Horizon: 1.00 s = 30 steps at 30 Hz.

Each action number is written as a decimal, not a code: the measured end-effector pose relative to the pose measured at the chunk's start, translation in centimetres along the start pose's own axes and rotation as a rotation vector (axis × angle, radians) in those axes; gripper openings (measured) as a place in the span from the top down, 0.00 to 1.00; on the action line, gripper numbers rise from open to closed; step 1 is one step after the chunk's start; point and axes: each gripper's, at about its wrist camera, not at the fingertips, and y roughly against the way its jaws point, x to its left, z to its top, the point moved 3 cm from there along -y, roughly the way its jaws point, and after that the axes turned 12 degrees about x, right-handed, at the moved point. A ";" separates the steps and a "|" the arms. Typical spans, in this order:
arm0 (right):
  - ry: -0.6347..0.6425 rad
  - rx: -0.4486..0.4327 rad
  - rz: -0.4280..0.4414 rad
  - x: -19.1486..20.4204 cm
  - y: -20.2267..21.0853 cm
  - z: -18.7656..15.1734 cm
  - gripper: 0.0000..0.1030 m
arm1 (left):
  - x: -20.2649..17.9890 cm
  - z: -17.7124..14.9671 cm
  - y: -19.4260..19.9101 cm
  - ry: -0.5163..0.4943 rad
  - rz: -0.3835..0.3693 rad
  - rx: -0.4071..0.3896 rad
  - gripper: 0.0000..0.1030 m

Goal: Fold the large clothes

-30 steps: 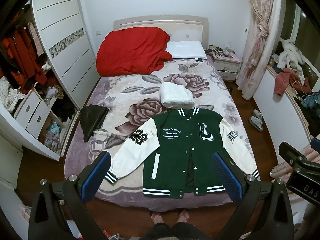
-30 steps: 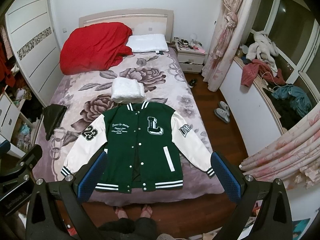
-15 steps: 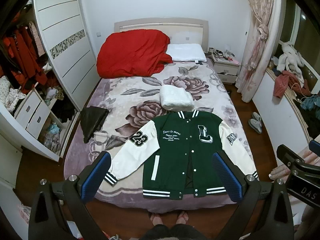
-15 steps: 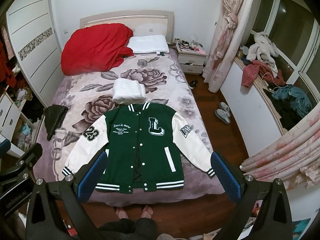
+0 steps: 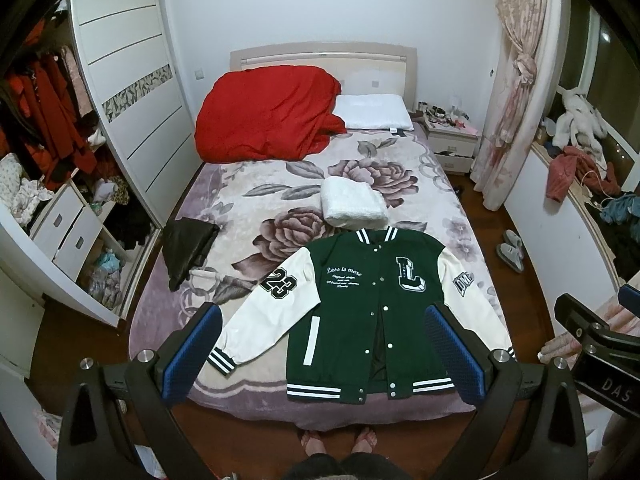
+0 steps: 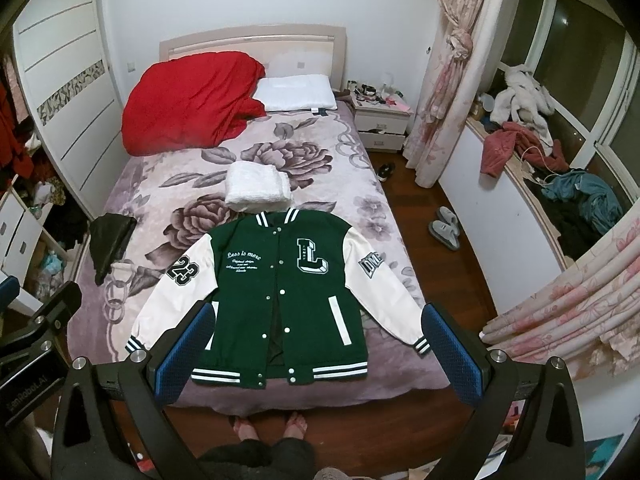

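A green varsity jacket (image 5: 372, 312) with white sleeves lies flat, front up, at the foot of the bed, sleeves spread outward; it also shows in the right wrist view (image 6: 280, 292). My left gripper (image 5: 320, 354) is open and empty, held high above the bed's near edge. My right gripper (image 6: 316, 354) is open and empty at a similar height. Both are well clear of the jacket. The right gripper's body shows at the right edge of the left wrist view (image 5: 592, 344).
A folded white garment (image 5: 352, 204) lies just beyond the jacket's collar. A dark garment (image 5: 188, 244) hangs at the bed's left edge. A red duvet (image 5: 268, 116) and pillow (image 5: 374, 112) are at the headboard. Wardrobe left, nightstand (image 5: 450, 144) and slippers (image 5: 510, 250) right.
Both grippers have drifted slightly back and up, so the bed and jacket sit a little lower and smaller in view. The jacket has not moved.
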 end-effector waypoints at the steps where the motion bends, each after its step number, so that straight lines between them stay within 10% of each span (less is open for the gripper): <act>1: 0.001 -0.001 -0.002 0.0 0.1 0.1 0.00 | 0.0 0.1 0.0 0.000 0.000 0.000 0.00; 30: -0.004 -0.009 0.003 -0.1 0.9 0.3 0.00 | 0.1 -0.6 -0.2 0.000 -0.005 -0.008 0.00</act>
